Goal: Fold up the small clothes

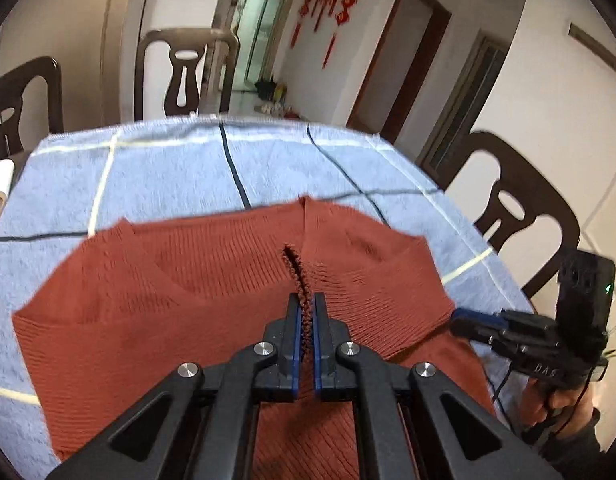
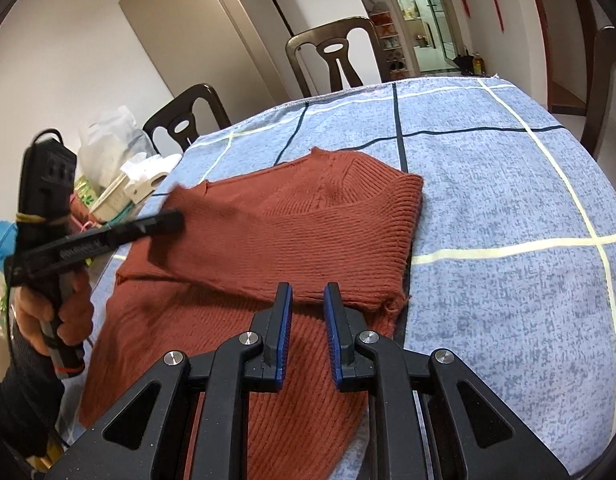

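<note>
Blue checked towelling (image 2: 508, 200) covers the table under both tools, and on it, right beneath your tips, lies the rust ribbed-knit sweater (image 2: 308, 216): soft, light and limp (it will sag, not hinge). Your left gripper (image 1: 306, 308) is pinching a raised knit edge; your right gripper (image 2: 308, 300) hovers slightly parted, empty, over a folded edge. Take doubled hems or corners; beyond stand dark wooden chairs (image 2: 332, 56).

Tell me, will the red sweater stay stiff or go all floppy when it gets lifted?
Probably floppy: the red sweater is soft ribbed knit, and the pinched edge bunches between the left gripper jaws. It likely won't slip much, since the blue tablecloth looks fuzzy. It seems light.
</note>
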